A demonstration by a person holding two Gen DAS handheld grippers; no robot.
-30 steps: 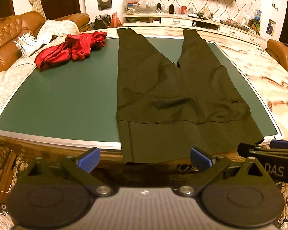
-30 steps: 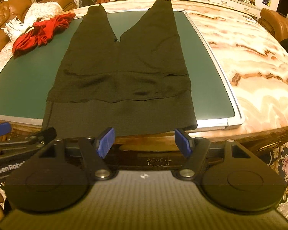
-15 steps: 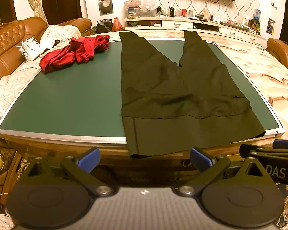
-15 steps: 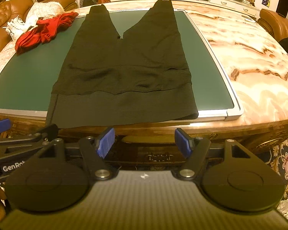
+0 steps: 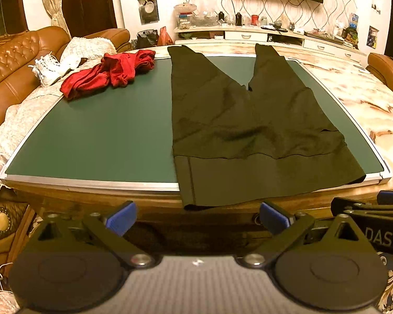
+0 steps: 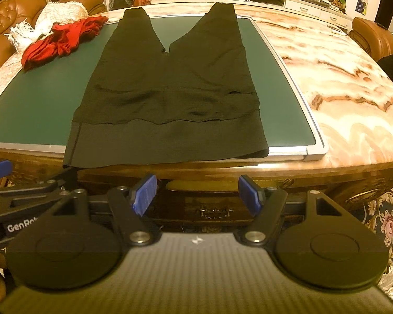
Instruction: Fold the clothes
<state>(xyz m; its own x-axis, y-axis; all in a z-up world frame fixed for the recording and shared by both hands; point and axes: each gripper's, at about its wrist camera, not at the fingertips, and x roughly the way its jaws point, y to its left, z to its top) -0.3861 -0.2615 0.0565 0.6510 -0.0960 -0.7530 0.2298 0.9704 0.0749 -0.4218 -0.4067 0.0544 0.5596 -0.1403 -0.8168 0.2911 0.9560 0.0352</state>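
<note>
Black trousers [image 5: 243, 130] lie flat on the green mat [image 5: 104, 136], legs spread toward the far side, waistband hanging over the near table edge; they also show in the right wrist view [image 6: 167, 91]. A crumpled red garment [image 5: 110, 74] lies at the mat's far left, also in the right wrist view [image 6: 63, 39]. My left gripper [image 5: 196, 216] is open and empty, below and in front of the waistband. My right gripper [image 6: 196, 192] is open and empty, just in front of the table edge under the waistband.
The marble table [image 5: 353, 94] extends right of the mat. A brown leather sofa [image 5: 10, 60] with white cloths and shoes stands left. A brown armchair [image 6: 374, 36] stands right. A cluttered TV cabinet [image 5: 262, 34] lines the back wall.
Both grippers have drawn back and lower from the table, so the trousers and table edge sit higher in view. The jaws stay open. The clothes have not moved.
</note>
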